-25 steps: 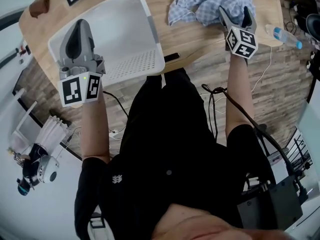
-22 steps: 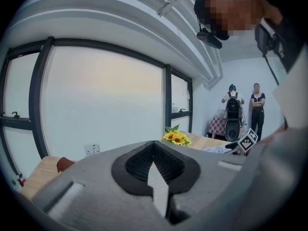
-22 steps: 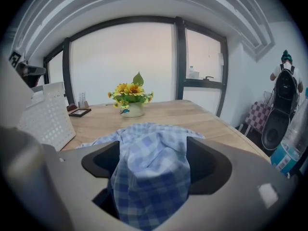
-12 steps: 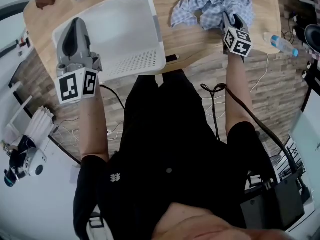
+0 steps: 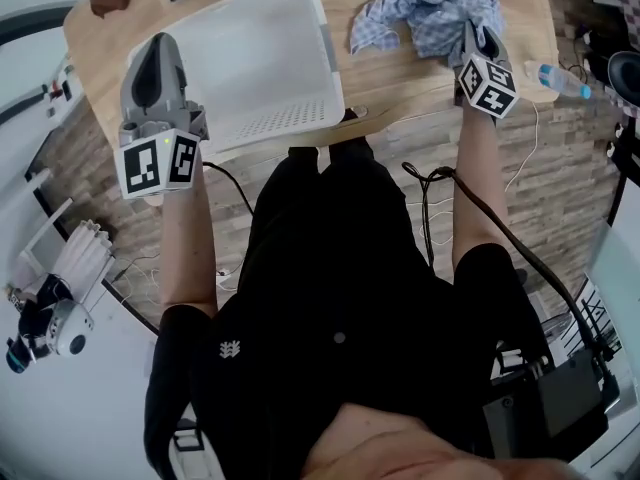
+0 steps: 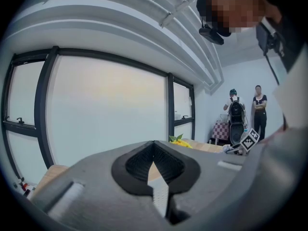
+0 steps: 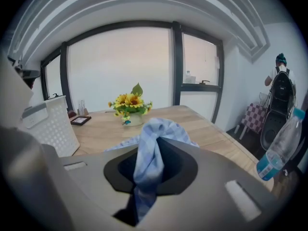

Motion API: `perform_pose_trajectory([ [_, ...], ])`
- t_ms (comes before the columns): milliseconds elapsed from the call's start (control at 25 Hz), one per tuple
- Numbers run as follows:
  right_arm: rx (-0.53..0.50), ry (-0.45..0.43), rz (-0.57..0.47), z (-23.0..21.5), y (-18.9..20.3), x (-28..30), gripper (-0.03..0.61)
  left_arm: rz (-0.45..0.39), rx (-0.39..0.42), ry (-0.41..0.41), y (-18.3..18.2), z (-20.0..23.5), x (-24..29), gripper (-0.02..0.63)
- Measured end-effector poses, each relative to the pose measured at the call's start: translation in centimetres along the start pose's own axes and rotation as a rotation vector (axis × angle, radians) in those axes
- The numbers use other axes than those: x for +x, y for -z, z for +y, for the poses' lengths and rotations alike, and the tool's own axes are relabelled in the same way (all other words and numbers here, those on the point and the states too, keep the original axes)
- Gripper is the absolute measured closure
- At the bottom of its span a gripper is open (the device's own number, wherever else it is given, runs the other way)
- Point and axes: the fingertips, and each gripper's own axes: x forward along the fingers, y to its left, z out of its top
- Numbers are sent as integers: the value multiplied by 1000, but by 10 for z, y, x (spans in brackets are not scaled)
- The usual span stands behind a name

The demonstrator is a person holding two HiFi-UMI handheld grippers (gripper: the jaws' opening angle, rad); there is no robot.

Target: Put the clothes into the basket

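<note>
Blue checked cloth at right of worktop, fold pinched in right tongs that have just been closing, left tongs clenched empty by white basket

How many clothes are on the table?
1: a blue checked cloth lies crumpled at the table's right end, where the jaws of the right gripper have just closed on it. The basket looks empty. The heap might hide another piece.

Right gripper: jaws, wide apart 1 s ago, have just been closing and now pinch a fold of the blue checked cloth, drawn up between them.
</note>
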Motion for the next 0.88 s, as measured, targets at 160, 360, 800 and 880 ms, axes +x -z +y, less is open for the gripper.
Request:
perform_pose_trajectory([
  [160, -3, 13, -71, 3, -34, -28, 543, -48, 14, 2, -24, 7, -15, 614],
  [360, -10, 18, -145, 14, -69, -69, 543, -92, 15, 3, -44, 14, -40, 614],
  [800, -88, 0, -316, 54, -159, -141, 543, -161, 10, 18, -72, 23, -73, 615],
  [880, -100, -5, -343, 62, -171, -151, 543, -172, 19, 18, -77, 23, -80, 615],
])
